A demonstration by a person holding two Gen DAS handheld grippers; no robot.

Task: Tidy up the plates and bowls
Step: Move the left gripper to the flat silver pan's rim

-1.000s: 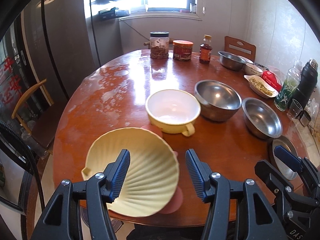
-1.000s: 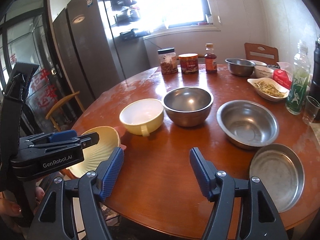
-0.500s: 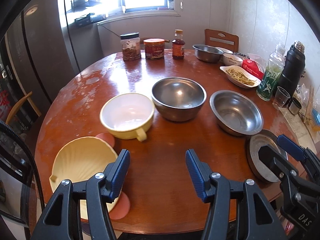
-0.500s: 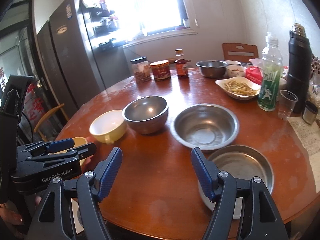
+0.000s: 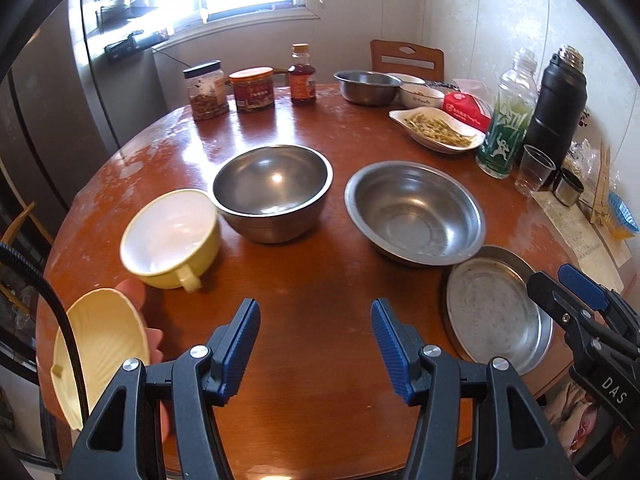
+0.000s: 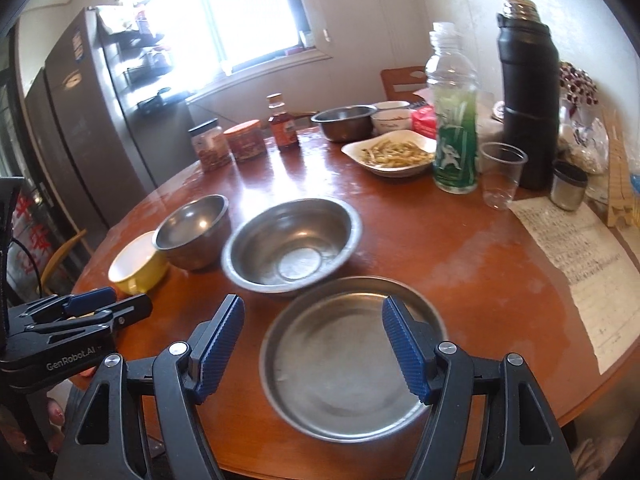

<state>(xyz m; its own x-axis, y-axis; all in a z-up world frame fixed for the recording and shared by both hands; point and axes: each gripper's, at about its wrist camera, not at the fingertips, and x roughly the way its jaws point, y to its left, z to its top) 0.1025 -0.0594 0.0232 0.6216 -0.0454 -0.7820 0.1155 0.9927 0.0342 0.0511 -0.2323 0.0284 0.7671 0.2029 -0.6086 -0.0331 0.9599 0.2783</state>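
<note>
On the round wooden table [image 5: 320,292] stand a yellow cup-bowl [image 5: 170,236], a deep steel bowl [image 5: 272,190], a wide steel bowl [image 5: 414,212] and a flat steel plate [image 5: 494,312]. A yellow shell-shaped plate [image 5: 100,344] lies at the near left edge. My left gripper [image 5: 316,346] is open and empty above bare table. My right gripper [image 6: 314,354] is open, its fingers either side of the steel plate [image 6: 344,356]. The wide bowl [image 6: 292,244], deep bowl [image 6: 192,230] and yellow cup-bowl [image 6: 136,266] also show in the right wrist view.
At the back stand jars [image 5: 206,90], a sauce bottle [image 5: 302,74], a steel bowl [image 5: 366,86] and a dish of food [image 5: 438,130]. At the right stand a green bottle [image 6: 454,120], a black flask [image 6: 528,92], a plastic cup [image 6: 500,174] and a paper sheet [image 6: 580,260].
Both grippers have swung to the right. The shell plate has slid to the left edge of the left view, and the steel plate now lies between my right fingers.
</note>
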